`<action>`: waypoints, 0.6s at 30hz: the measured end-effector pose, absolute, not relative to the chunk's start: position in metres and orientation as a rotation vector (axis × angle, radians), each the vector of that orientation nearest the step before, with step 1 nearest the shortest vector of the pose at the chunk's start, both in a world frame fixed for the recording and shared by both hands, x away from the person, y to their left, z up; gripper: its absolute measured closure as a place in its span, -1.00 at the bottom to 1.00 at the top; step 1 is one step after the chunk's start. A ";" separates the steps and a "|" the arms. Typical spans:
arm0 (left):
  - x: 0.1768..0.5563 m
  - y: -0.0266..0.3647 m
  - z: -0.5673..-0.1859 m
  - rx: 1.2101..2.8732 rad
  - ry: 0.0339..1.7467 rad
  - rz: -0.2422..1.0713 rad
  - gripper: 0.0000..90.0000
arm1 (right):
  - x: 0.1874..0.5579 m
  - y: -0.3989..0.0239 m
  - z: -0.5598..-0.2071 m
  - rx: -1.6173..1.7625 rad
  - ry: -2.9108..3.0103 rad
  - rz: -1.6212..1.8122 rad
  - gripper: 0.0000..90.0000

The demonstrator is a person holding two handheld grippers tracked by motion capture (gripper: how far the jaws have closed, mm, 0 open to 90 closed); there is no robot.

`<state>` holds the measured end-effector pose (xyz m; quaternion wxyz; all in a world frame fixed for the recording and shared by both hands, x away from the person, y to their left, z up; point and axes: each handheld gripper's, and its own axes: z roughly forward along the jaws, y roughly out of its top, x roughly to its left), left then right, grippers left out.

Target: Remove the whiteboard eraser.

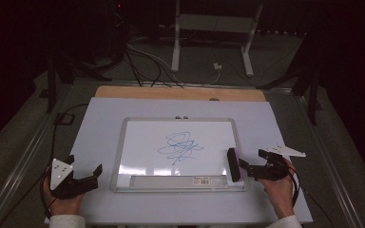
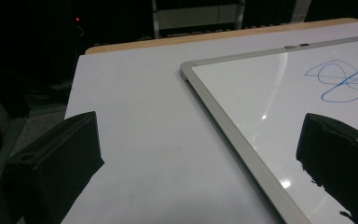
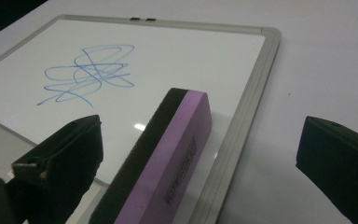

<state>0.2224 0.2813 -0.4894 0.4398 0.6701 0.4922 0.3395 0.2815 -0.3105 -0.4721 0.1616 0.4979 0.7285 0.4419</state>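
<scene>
A whiteboard with a blue scribble lies on the white table cover. A purple eraser with black felt stands on its edge at the board's right side, by the frame. My right gripper is open just right of it. In the right gripper view the eraser runs up between the wide-apart jaws of the right gripper, touching neither, with the scribble beyond. My left gripper is open and holds nothing, left of the board's near left corner. The left gripper straddles the board's frame.
A marker tray with a label runs along the board's near edge. A wooden table edge shows beyond the cover. Cables and a white stand sit on the dark floor behind.
</scene>
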 end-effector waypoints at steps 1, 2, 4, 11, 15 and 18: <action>0.222 0.281 -0.489 1.664 1.222 0.844 -0.98 | 0.282 -0.310 -0.473 1.424 2.085 1.258 -0.98; 0.222 0.281 -0.489 1.664 1.222 0.844 -0.98 | 0.283 -0.309 -0.474 1.433 2.094 1.250 -0.98; 0.222 0.281 -0.489 1.666 1.221 0.846 -0.98 | 0.284 -0.308 -0.476 1.445 2.108 1.236 -0.98; 0.222 0.280 -0.490 1.674 1.219 0.844 -0.98 | 0.287 -0.306 -0.481 1.461 2.144 1.192 -0.86; 0.222 0.279 -0.490 1.675 1.216 0.847 -0.98 | 0.286 -0.306 -0.484 1.470 2.164 1.176 -0.71; 0.223 0.279 -0.490 1.676 1.219 0.846 -0.98 | 0.286 -0.304 -0.485 1.475 2.175 1.163 -0.63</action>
